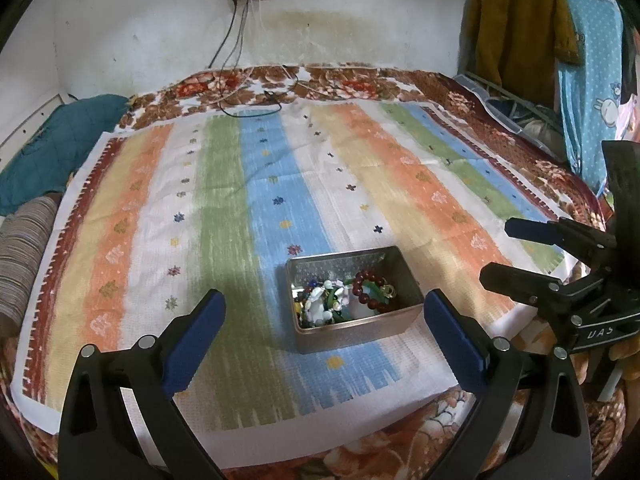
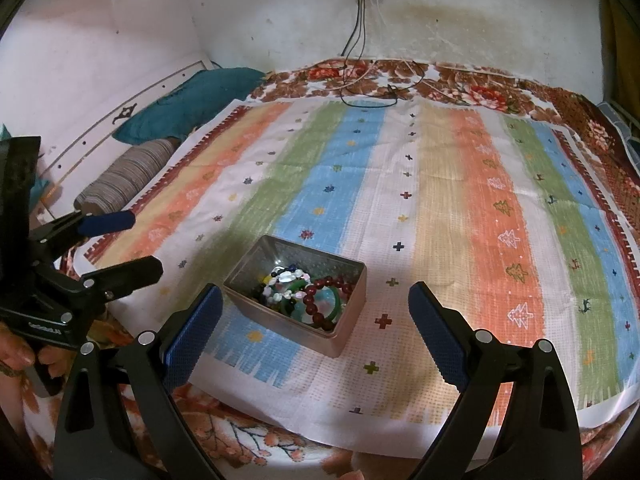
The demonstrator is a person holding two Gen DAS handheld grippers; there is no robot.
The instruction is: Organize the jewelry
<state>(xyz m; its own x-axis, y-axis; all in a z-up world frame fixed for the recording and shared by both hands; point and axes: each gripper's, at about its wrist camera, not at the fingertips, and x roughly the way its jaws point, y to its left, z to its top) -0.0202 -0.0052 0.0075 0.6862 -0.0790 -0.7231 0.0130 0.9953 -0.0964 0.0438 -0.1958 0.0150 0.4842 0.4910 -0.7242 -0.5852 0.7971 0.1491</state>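
Note:
A small open metal tin sits on a striped cloth on the bed. Inside lies a heap of jewelry: a dark red bead bracelet, a green bangle, and white shell and mixed beads. My left gripper is open, and the tin lies just beyond its spread fingers. My right gripper is open too, with the tin ahead between its tips. Each gripper shows in the other's view, the right one and the left one, both empty.
The striped cloth covers a floral blanket. A teal pillow and a striped bolster lie at the left. Charger cables trail from a wall socket at the back. Clothes hang at the right. A hand holds the left gripper.

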